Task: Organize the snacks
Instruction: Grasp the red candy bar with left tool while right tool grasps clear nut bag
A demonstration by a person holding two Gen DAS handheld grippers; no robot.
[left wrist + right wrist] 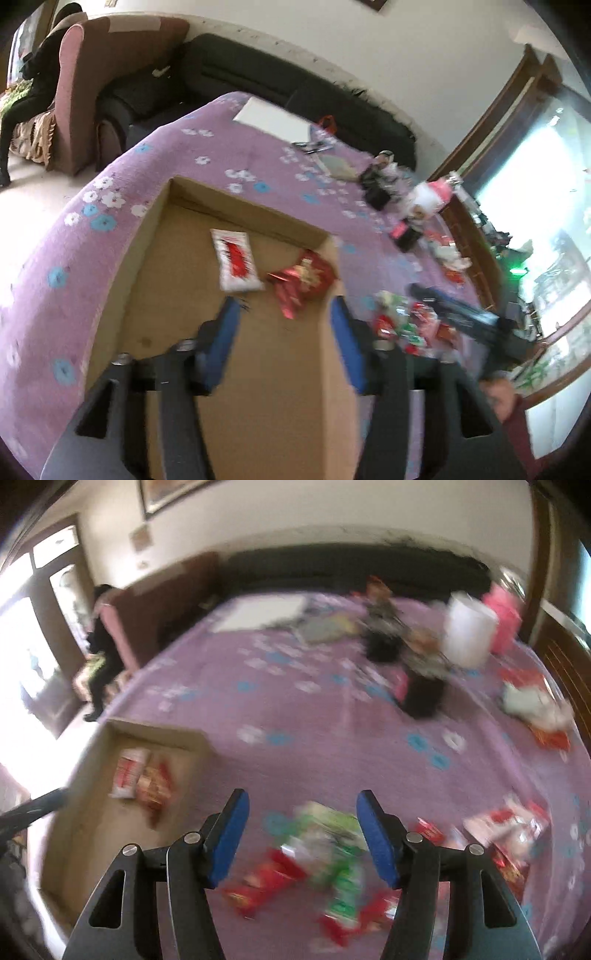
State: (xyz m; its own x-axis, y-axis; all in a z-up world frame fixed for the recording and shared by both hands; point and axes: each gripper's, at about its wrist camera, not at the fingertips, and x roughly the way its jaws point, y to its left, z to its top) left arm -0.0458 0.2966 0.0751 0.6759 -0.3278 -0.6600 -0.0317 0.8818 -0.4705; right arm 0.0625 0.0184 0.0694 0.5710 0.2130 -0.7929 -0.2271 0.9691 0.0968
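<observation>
With both hand-held grippers wide and empty — left hand-held gripper (pixel 284 314) over the cardboard box (pixel 155 221) — lower the right hand-held gripper (pixel 303 805) squarely onto the green packet (pixel 332 834) before closing.

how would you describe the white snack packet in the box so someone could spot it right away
On the purple flowered cloth sits a shallow open cardboard box. Two packets lie on its floor near the far wall. Take the flat white packet with the red stripe, not the crumpled shiny red packet beside it.
</observation>
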